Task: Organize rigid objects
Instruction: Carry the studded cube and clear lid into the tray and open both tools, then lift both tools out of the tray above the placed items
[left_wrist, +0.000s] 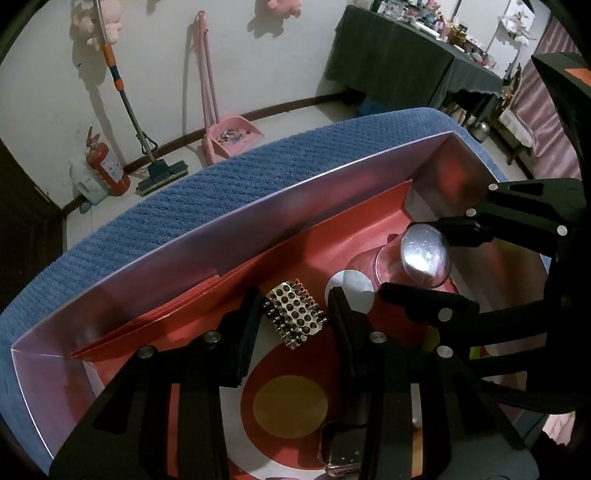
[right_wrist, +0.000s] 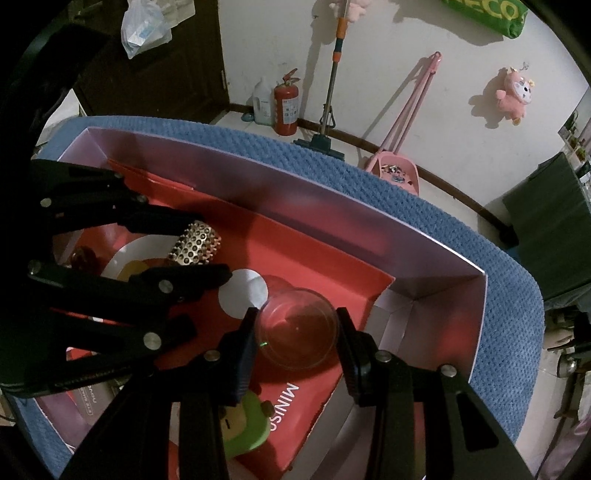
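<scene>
One clear glass cup (right_wrist: 297, 328) sits inside the pink-walled box (right_wrist: 332, 218), on its red liner, clamped between the right gripper's (right_wrist: 295, 332) jaws. One studded metal roller (left_wrist: 293, 317) lies between the left gripper's (left_wrist: 293, 314) open jaws, untouched. A dark item at the left view's bottom edge is cut off. The box rests on a blue towel (left_wrist: 221, 184).
</scene>
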